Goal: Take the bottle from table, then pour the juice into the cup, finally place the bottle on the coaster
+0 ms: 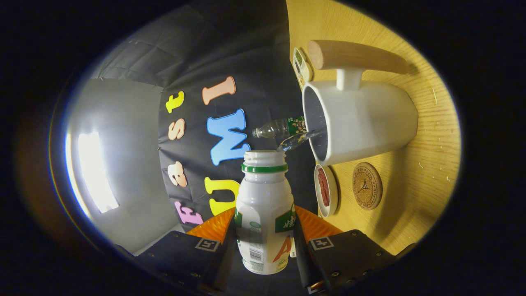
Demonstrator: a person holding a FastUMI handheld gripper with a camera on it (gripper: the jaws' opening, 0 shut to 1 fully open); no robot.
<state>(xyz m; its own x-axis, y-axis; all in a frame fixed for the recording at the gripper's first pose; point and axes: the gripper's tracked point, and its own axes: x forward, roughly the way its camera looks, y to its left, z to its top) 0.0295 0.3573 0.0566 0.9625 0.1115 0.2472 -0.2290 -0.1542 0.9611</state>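
1. Gripper clenched on the white bottle — both fingers pressed against its sides, bottle held between them, cap off.
2. Whole view rolled sideways: bottle tipped, its open mouth just short of the white cup, a little below and outside the rim.
3. Cup standing on the wooden table, wooden handle on its far side; cork coaster close beside the cup's base, small dish just beside the coaster.
4. A second clear bottle lying beyond the cup's rim.
5. Judged mid-pour, yet no stream clearly seen.
6. To pour well: nudge the mouth over the cup's opening first, then roll slowly — avoid spilling down the cup's outer wall.
7. Keep the clench firm; smooth bottle likely to slip when tilted.
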